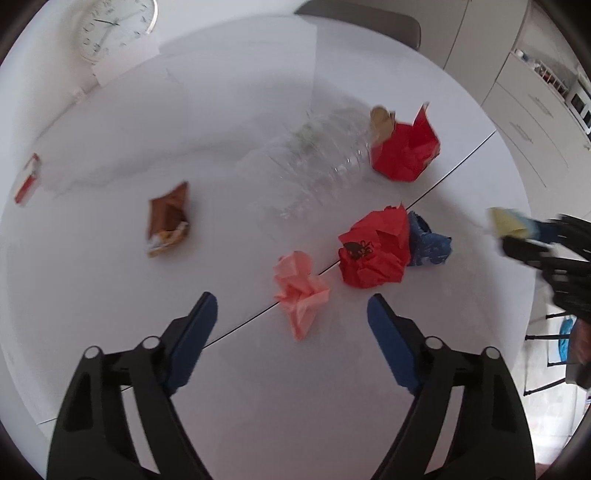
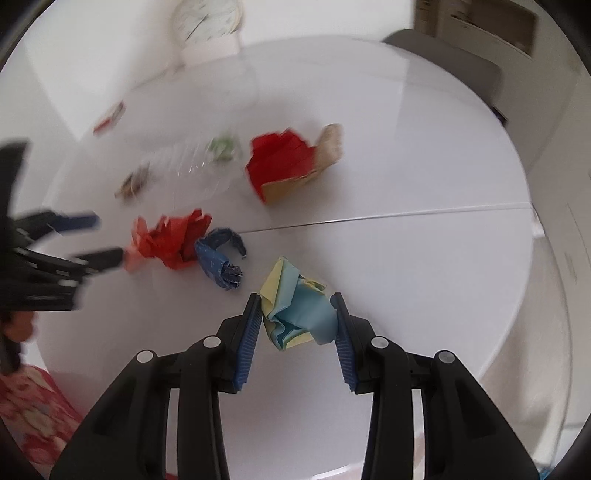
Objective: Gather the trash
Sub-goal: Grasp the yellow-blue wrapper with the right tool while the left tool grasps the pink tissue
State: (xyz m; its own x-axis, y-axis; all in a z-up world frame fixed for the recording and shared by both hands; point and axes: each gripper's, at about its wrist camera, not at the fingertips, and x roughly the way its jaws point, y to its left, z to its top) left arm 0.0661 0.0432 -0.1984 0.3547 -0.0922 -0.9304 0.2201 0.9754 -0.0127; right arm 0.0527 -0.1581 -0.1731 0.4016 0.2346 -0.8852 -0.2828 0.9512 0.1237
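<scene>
My left gripper [image 1: 291, 301] is open, its fingers either side of a crumpled pink paper [image 1: 300, 290] on the white table [image 1: 110, 258]. Beyond lie a red paper ball [image 1: 373, 251], a blue paper wad [image 1: 428, 240], a clear plastic bottle [image 1: 310, 162], a torn red carton [image 1: 406, 147] and a brown snack wrapper [image 1: 168, 221]. My right gripper [image 2: 295, 301] is shut on a crumpled yellow-and-blue paper [image 2: 295, 314], held above the table. It shows at the right edge of the left wrist view [image 1: 517, 229]. The left gripper shows at the left of the right wrist view [image 2: 107, 240].
A small red-and-white box [image 1: 27, 179] lies at the table's far left. A white clock [image 1: 114, 26] leans at the back. A grey chair [image 1: 369, 22] stands behind the table, with cabinets [image 1: 535, 122] to the right. A seam [image 2: 406, 214] crosses the tabletop.
</scene>
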